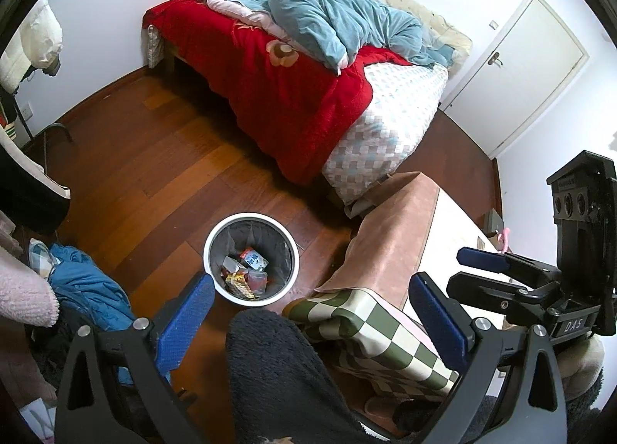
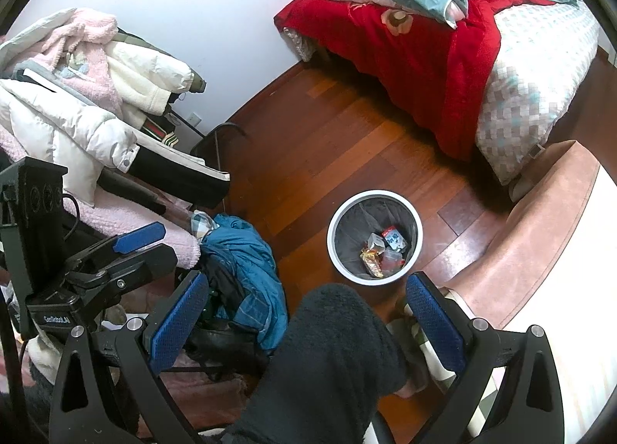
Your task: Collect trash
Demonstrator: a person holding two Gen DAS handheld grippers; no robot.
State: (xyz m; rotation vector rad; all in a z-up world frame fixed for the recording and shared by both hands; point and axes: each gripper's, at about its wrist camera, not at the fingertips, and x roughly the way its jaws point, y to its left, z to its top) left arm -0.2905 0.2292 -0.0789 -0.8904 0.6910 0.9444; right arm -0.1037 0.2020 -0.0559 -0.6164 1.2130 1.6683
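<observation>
A round white trash bin [image 1: 219, 237] with a dark liner stands on the wooden floor; it also shows in the right wrist view [image 2: 334, 224]. Inside lie wrappers and small cartons [image 1: 246, 272], also visible in the right wrist view [image 2: 383, 253]. My left gripper [image 1: 308, 317] is open and empty, held above the floor just short of the bin. My right gripper [image 2: 304, 313] is open and empty, also just short of the bin. Each gripper shows in the other's view: the right one [image 1: 482, 270] at the right edge, the left one [image 2: 135, 247] at the left.
A bed [image 1: 393, 116] with red and blue covers stands beyond the bin. A table with a pink cloth [image 1: 393, 236] is to the right, with a green checkered cushion [image 1: 378, 332]. A chair piled with clothes [image 2: 88, 105] and a blue jacket [image 2: 246, 266] are left. A dark fleece leg [image 2: 331, 367] is below.
</observation>
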